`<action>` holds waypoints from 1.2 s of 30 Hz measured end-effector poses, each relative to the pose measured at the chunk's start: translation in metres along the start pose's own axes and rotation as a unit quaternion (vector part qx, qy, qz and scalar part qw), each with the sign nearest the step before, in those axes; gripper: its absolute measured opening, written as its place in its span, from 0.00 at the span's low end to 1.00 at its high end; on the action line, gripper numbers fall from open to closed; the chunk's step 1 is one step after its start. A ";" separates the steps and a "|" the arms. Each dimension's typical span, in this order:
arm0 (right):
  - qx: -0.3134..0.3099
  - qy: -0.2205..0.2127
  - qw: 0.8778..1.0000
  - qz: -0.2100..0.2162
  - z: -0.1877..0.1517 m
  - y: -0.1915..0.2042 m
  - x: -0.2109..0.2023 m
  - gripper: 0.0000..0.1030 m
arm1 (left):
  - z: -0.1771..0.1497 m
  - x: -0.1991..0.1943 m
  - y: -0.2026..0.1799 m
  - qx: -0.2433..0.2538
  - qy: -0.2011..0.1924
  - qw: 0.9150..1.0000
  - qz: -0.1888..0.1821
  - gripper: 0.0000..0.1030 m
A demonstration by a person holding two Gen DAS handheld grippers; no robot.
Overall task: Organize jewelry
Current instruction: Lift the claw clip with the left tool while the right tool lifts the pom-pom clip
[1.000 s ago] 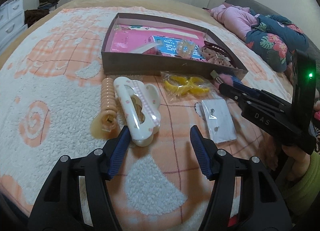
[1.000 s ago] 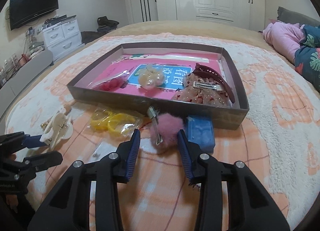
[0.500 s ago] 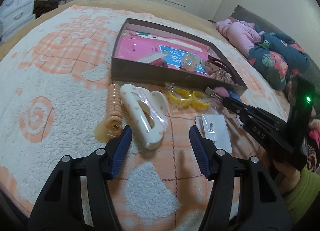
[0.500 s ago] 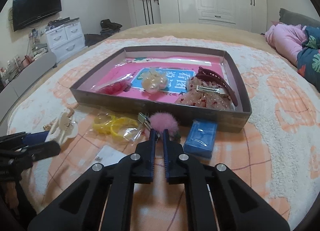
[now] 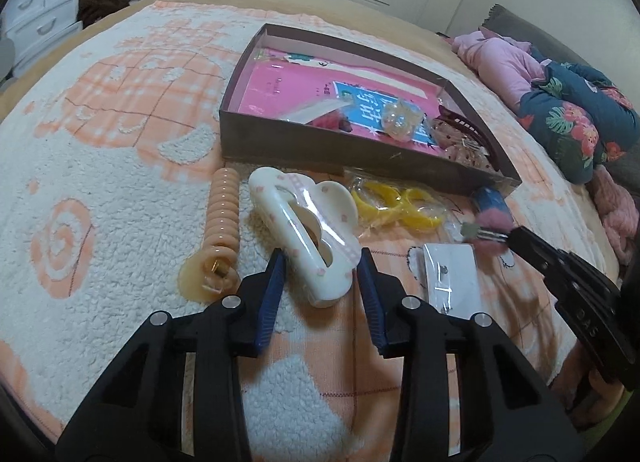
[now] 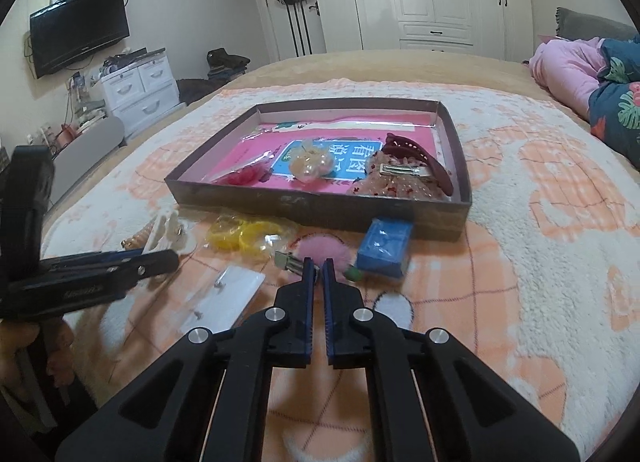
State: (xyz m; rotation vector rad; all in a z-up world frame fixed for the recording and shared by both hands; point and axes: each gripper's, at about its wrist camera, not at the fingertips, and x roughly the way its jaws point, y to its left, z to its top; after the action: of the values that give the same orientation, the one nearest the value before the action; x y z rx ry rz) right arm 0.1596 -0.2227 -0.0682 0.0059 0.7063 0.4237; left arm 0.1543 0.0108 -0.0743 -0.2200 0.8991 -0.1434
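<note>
**Right-wrist view: pompom clip pinched, claw clip straddled**

Right-wrist view is showing us our right gripper [image 6: 316, 265] with its jaws drawn almost together, pinching the metal end of the pink pompom hair clip [image 6: 320, 248], which is lying on the blanket [image 6: 540, 262] just in front of the near wall of the brown tray [image 6: 320, 208]. We are seeing a blue box [image 6: 385, 247] just beside the pompom on the right, touching the tray's near wall, and yellow bangles in a clear bag [image 6: 244, 236] to the left. A white card with small studs [image 6: 226, 298] is lying near the bangles.

From the left wrist we are holding our left gripper [image 5: 321, 271] wide, its blue pads on either side of the near end of the white claw clip [image 5: 306, 230]; we cannot tell whether the pads are touching it. A peach spiral hair tie [image 5: 222, 218] is lying just beside the clip, toward the blanket's left edge. Inside the tray, a pink booklet [image 5: 304, 82] is lying flat with a maroon hair claw [image 6: 420, 156] and a clear beaded piece [image 6: 310, 162] on top.
</note>
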 end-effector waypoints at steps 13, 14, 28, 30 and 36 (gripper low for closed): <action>0.012 -0.003 1.000 -0.009 -0.014 -0.009 -0.025 0.02 | -0.010 -0.026 -0.020 0.042 -0.028 0.998 -0.046 0.26; 0.013 -0.003 1.000 -0.010 -0.014 -0.010 -0.026 0.02 | -0.010 -0.027 -0.022 0.045 -0.030 0.997 -0.049 0.26; 0.043 0.022 0.999 0.005 -0.021 -0.022 -0.015 0.32 | -0.006 -0.034 -0.026 0.046 -0.042 0.996 -0.061 0.26; 0.047 0.031 0.998 0.010 -0.020 -0.025 -0.008 0.37 | -0.004 -0.035 -0.027 0.047 -0.044 0.996 -0.064 0.26; 0.037 0.043 0.998 0.015 -0.011 -0.026 0.010 0.39 | 0.002 -0.035 -0.030 0.050 -0.047 0.995 -0.070 0.26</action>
State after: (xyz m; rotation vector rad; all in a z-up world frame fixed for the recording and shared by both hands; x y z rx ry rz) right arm 0.1688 -0.2440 -0.0869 0.0692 0.8064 0.4292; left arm 0.1333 -0.0102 -0.0390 -0.1946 0.7803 -0.3042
